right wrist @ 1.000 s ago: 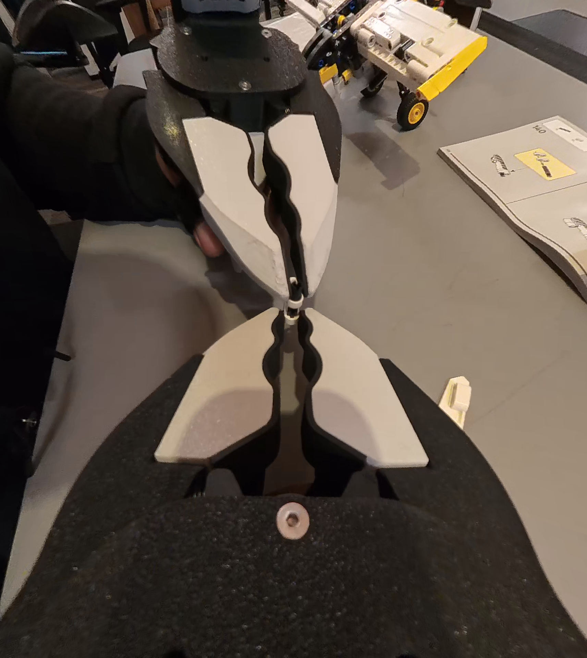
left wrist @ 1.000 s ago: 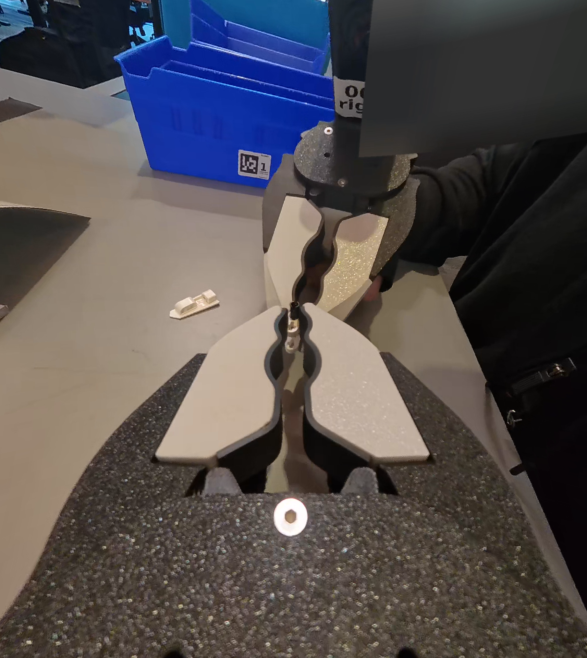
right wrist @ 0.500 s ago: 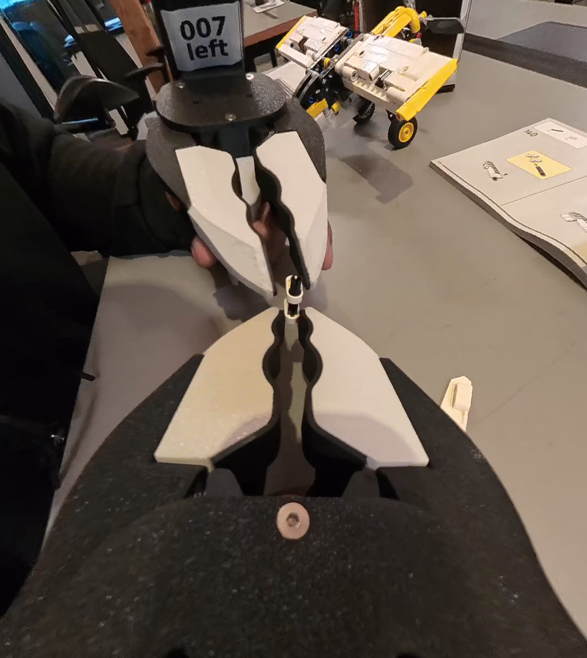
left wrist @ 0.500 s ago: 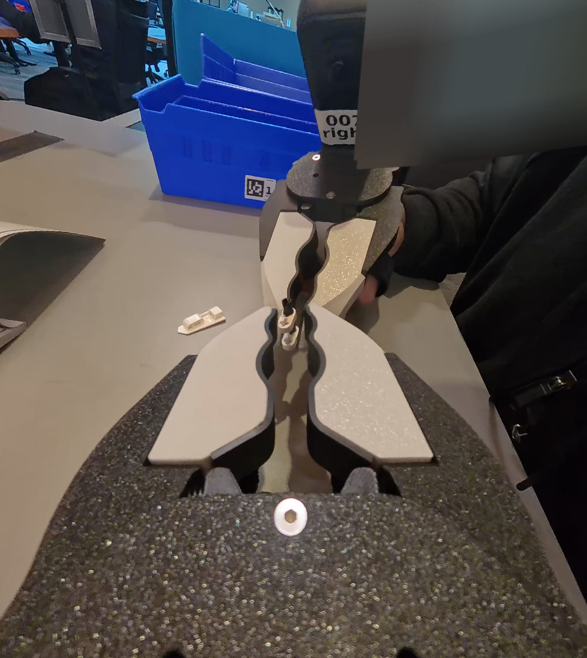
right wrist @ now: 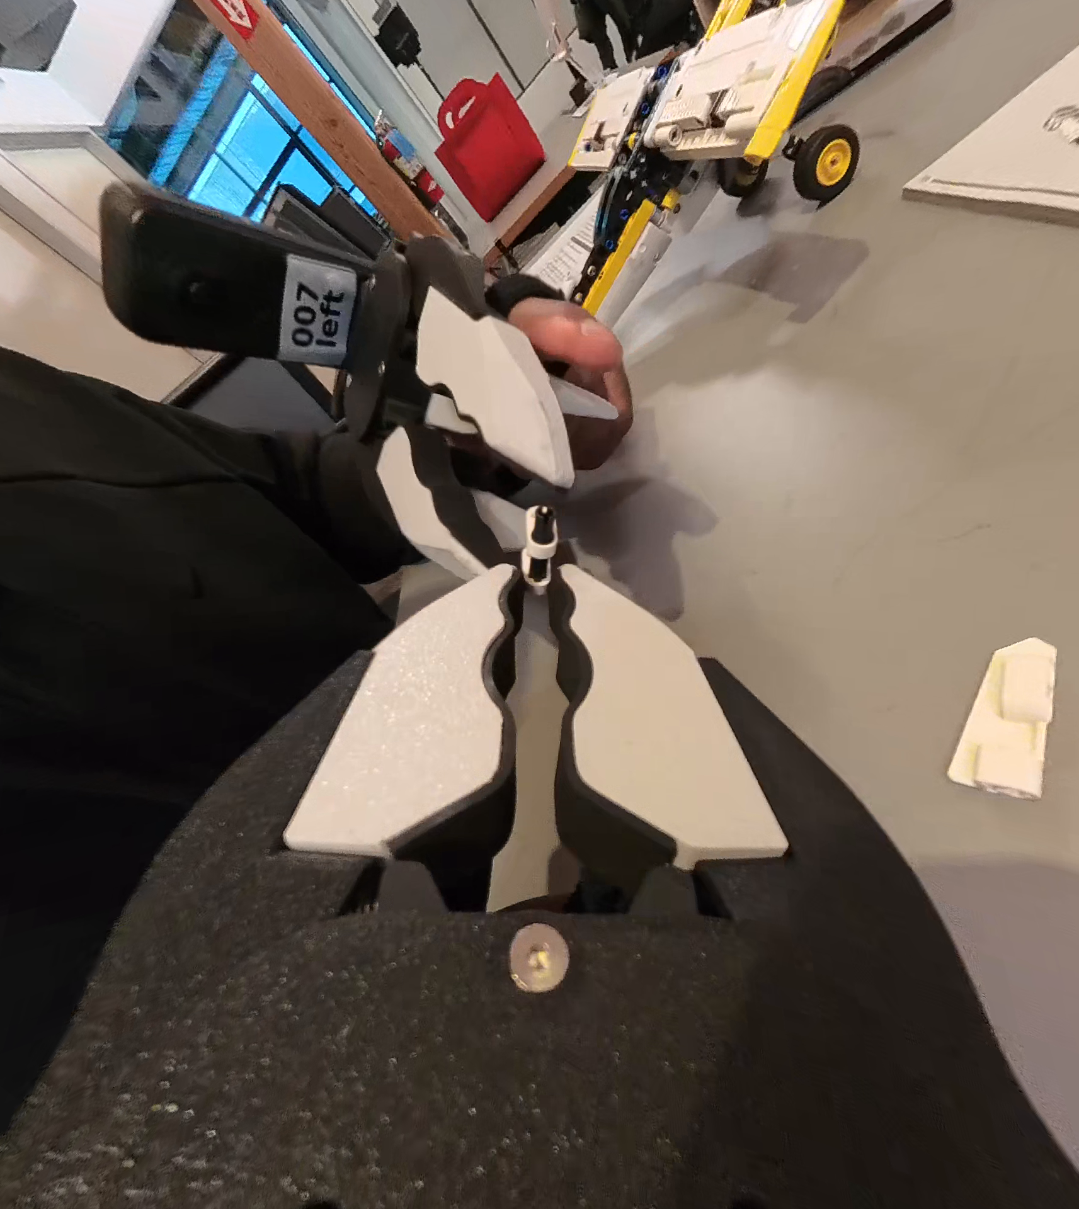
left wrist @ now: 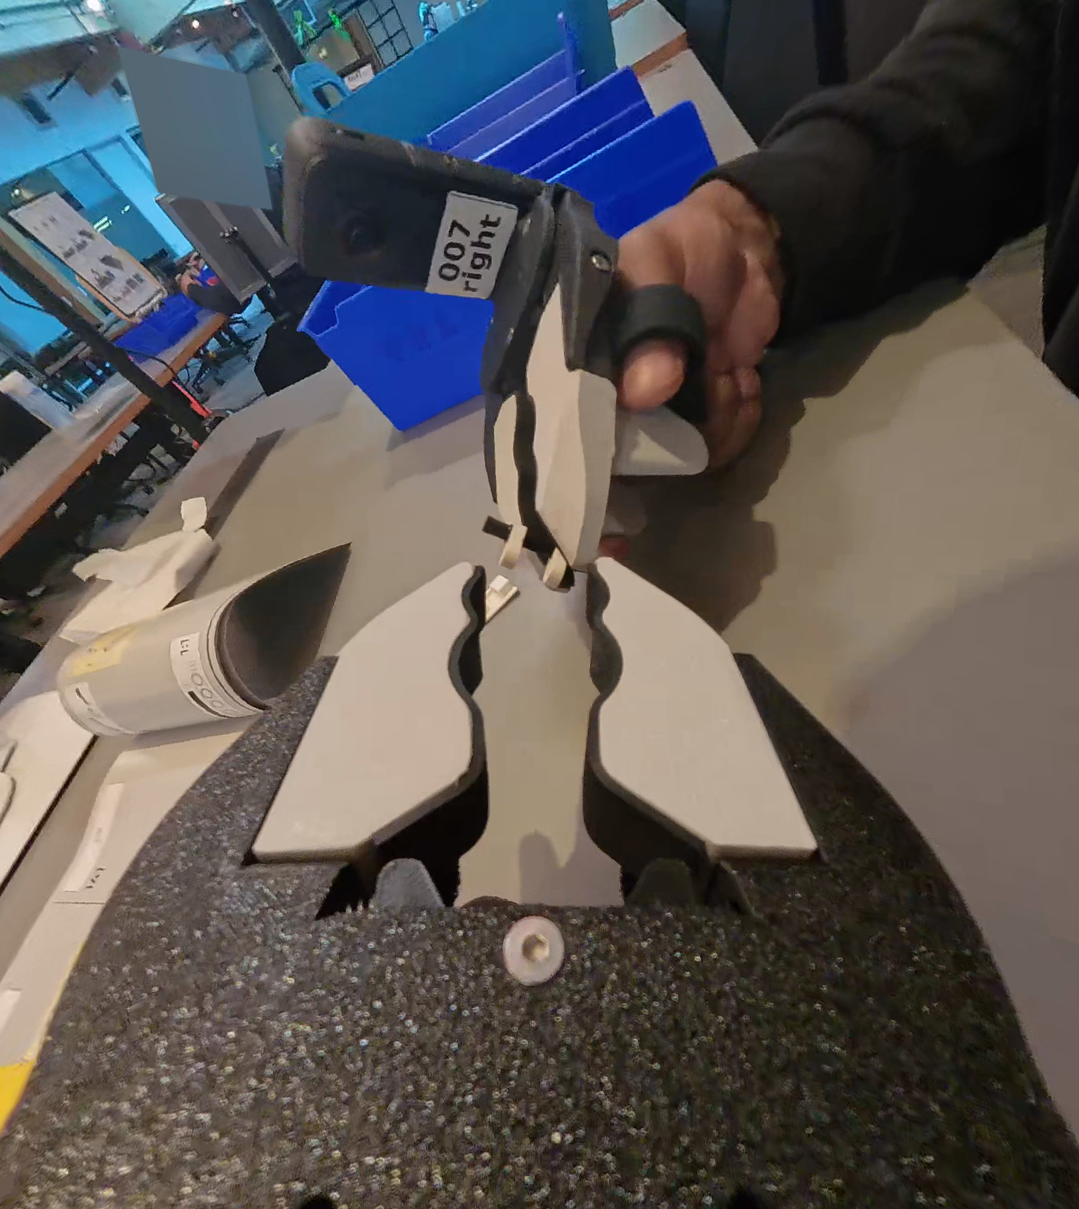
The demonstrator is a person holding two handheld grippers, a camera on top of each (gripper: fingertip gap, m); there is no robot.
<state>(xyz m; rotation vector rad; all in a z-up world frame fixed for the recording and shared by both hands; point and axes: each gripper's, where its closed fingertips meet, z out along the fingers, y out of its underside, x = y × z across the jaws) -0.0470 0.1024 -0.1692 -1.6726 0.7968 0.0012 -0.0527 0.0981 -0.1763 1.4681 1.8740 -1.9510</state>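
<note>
A small black axle with two off-white round bushings (right wrist: 537, 546) is clamped at the tip of the right claw (right wrist: 538, 576). The left claw (left wrist: 531, 576) gapes just beside it, bare. Only the left view shows blue plastic bins (left wrist: 432, 353); only the right shows a yellow-and-white brick-built vehicle (right wrist: 720, 111) across the grey tabletop (right wrist: 851, 458).

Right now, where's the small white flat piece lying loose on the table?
In the right wrist view the white piece lies on the grey table, right of the right claw, nearer than the open booklet.
</note>
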